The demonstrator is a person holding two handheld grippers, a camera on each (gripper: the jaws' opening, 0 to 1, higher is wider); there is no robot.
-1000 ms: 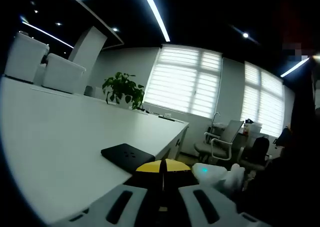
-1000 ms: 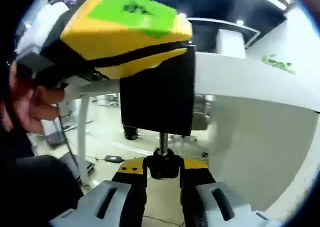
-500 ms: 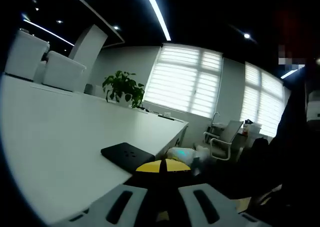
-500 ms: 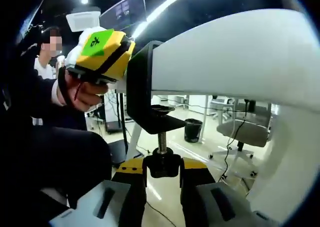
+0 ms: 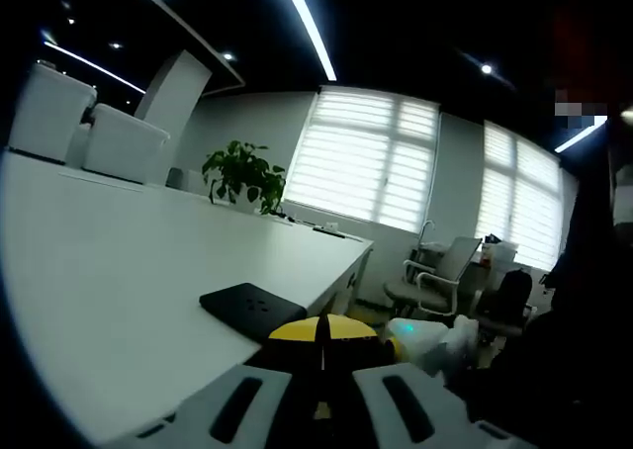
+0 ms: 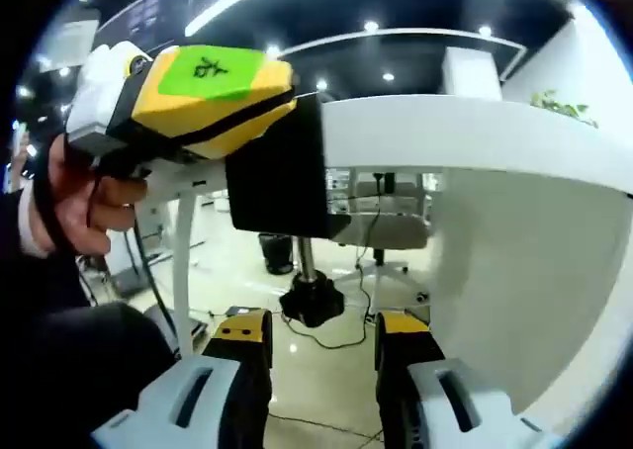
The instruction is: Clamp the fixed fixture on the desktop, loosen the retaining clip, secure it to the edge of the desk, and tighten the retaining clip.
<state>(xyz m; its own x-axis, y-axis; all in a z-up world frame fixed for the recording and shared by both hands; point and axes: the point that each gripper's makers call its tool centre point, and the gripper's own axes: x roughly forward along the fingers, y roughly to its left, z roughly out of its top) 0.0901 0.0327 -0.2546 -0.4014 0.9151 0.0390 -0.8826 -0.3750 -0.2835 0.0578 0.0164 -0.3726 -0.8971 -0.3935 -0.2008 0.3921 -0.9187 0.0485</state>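
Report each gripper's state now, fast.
Left gripper: shut on the black clamp at the desk edge.
Right gripper: open, holding nothing, below the screw knob.

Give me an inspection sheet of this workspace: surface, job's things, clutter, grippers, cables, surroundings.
Surface: white desk, top mostly bare; its edge seen from below in the right gripper view.
Job's things: black clamp fixture sits over the desk edge, its plate on top, its screw knob hanging below.
Clutter: nothing seen near the clamp; small items far along the desk, too small to tell.
Grippers: left gripper closed at the clamp's top; right gripper open, knob between the jaws but free.
Cables: one on the floor under the desk.
Surroundings: potted plant, blinds, office chairs, ceiling light strips.
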